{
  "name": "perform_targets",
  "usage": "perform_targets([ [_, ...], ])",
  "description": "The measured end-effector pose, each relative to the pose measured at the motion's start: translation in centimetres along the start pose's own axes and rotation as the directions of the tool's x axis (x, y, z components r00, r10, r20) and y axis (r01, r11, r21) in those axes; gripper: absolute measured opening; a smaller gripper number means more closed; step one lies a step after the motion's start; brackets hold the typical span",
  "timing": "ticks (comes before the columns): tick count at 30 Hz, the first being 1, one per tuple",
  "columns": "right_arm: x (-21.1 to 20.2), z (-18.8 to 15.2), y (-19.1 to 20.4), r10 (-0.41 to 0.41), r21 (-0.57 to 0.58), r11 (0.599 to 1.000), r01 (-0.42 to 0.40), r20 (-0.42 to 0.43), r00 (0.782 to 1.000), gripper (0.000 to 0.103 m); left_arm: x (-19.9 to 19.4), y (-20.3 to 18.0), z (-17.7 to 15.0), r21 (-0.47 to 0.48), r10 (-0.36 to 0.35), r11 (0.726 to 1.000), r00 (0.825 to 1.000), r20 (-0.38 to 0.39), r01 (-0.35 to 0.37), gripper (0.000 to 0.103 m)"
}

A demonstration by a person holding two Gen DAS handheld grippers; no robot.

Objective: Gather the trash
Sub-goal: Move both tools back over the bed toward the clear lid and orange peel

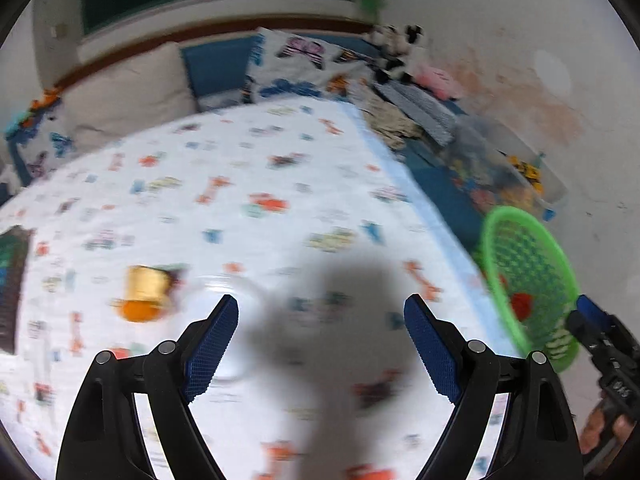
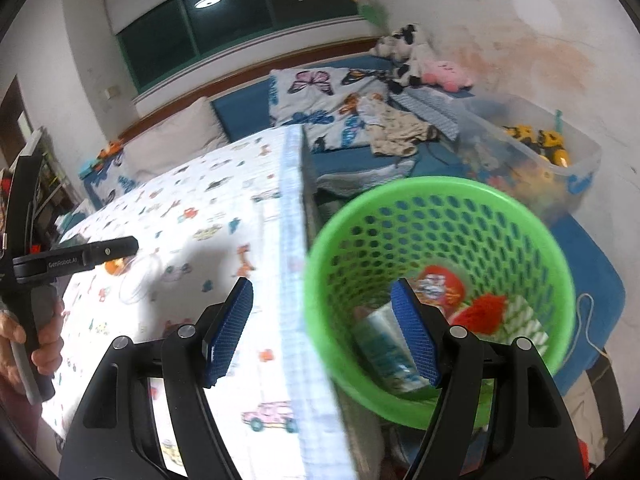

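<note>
A: How are the grippers seen?
B: The left gripper (image 1: 320, 336) and right gripper (image 2: 322, 332) are both spread wide, nothing held.
A: And the trash?
B: An orange-capped bottle (image 1: 144, 294) is seen lying left of the left gripper (nearer arm), beyond it, far from the green basket (image 2: 400, 196).

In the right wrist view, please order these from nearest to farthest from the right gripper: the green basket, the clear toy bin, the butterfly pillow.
From the right gripper:
1. Green basket, just ahead, below the bed edge.
2. Clear toy bin, beyond it, to the right by the wall.
3. Butterfly pillow, farthest, at the bed's head.
</note>
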State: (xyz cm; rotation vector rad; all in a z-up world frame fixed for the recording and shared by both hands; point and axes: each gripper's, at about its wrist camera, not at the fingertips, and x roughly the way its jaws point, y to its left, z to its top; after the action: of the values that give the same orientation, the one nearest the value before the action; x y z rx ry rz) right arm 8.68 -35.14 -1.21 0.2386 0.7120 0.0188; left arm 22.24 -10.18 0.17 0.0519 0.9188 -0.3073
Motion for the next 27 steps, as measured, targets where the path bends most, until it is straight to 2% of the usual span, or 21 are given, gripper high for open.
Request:
perform_targets([
  [9, 2.4, 0.5, 5.2, 0.078, -0.071, 0.994, -0.081, -0.047, 0.996, 0.072, -1.8, 9.5, -0.6, -0.020, 0.077, 0.997, 0.997, 0.028, -0.077, 0.082],
  [13, 3.8, 0.4, 8.1, 0.120, -0.116, 0.985, -0.129, -0.079, 0.990, 0.072, -1.9, 13.0, -1.4, -0.028, 0.091, 0.995, 0.996, 0.008, -0.091, 0.082],
  [16, 5.0, 0.3, 10.9, 0.161, -0.155, 0.972, -0.177, -0.110, 0.981, 0.073, -1.8, 15.1, -2.0, -0.056, 0.089, 0.994, 0.996, -0.007, -0.090, 0.082],
  [23, 8.1, -0.5, 17.9, 0.250, -0.248, 0.925, -0.289, -0.178, 0.952, 0.084, -2.2, 18.2, -3.1, -0.083, 0.085, 0.993, 0.996, -0.012, -0.086, 0.082],
  [27, 10.1, -1.1, 21.1, 0.266, -0.299, 0.898, -0.323, -0.217, 0.939, 0.086, -2.1, 19.3, -3.6, -0.082, 0.085, 0.993, 0.996, -0.019, -0.086, 0.081],
])
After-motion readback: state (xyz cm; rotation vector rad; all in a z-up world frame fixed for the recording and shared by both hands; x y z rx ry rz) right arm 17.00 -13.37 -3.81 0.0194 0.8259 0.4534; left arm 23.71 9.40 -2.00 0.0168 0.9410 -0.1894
